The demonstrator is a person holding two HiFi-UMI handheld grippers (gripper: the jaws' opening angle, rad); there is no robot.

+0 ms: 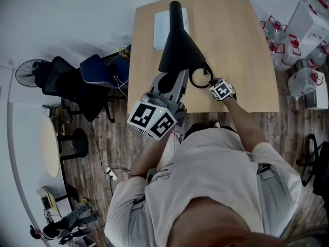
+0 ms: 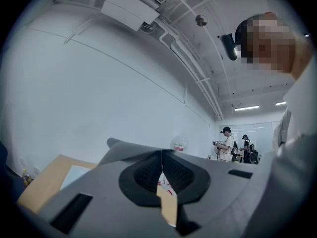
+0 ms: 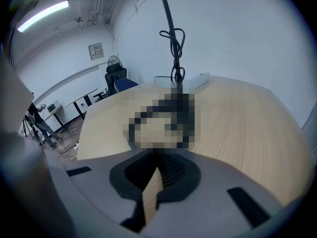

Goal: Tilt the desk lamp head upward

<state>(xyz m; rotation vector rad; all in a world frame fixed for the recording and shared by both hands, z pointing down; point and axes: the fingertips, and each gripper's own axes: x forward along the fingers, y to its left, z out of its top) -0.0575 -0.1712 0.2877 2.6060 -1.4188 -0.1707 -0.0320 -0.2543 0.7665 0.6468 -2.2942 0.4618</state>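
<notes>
**Item:** black cone-shaped desk lamp head. Hangs over the middle of a light wooden desk, wide mouth toward the near edge. Rides on a thin black stem above a black ring base. Appears not yet tilted up.

**Left gripper**: sits raised at the near rim of the head and points up at wall and ceiling. Jaws closed pad to pad, nothing between. Contact with the head not determinable.

**Right gripper**: sits low over the desk, just beside the ring base. Jaws likewise pressed together, empty.

**Also present:** flat white box behind the lamp, partly hidden by the head in the head view. Black cord wound round the stem.

**Hazards, as judged:**
- Risk of skidding off the smooth sloping cone, with only a nudge possible from closed jaws.
- Risk of a sliding or tipping base if left unpinned during the push.
- Possible flexing of the thin stem in place of a turn at the head joint.
- Possible snag on the wound cord.
</notes>
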